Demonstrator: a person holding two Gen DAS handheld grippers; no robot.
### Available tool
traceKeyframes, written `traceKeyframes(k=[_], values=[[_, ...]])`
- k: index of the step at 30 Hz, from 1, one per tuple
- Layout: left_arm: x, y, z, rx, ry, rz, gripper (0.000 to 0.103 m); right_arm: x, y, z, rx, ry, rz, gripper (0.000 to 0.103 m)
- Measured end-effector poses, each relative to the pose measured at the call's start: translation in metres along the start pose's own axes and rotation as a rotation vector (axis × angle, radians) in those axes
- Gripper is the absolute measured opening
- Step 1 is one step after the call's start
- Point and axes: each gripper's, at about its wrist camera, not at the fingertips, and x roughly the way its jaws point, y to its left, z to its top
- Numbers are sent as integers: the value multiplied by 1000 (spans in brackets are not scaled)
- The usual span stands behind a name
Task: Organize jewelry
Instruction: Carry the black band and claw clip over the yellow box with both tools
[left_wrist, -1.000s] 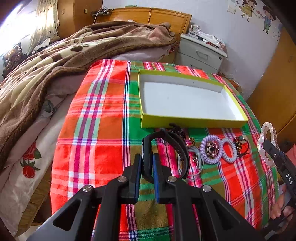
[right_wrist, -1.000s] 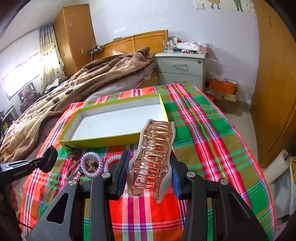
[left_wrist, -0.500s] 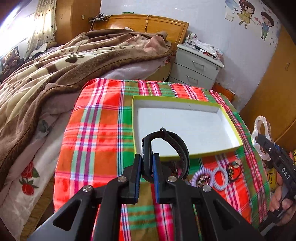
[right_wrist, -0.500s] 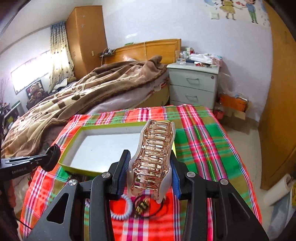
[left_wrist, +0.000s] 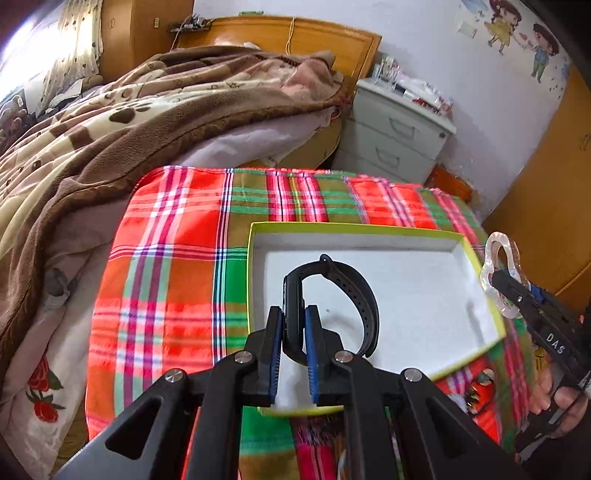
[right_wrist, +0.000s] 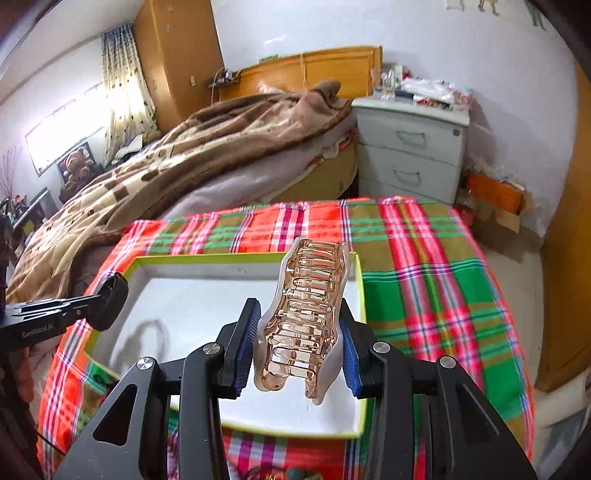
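Both my grippers have moved forward over the yellow-rimmed white tray. My left gripper pinches a black smartwatch above its near left; my right gripper clamps a pink hair claw clip above its right side.

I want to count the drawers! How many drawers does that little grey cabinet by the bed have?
2. On the grey bedside cabinet, one upper drawer sits right above one lower drawer, each with a handle. More could be hidden below, behind the plaid-covered table.
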Motion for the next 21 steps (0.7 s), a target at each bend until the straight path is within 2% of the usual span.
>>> traceKeyframes(k=[9, 21], values=[[38, 1, 12, -19, 56, -7, 13, 32, -7, 4, -22, 49, -16, 41], [55, 0, 18, -17, 66, 22, 13, 51, -4, 8, -61, 70, -40, 41]])
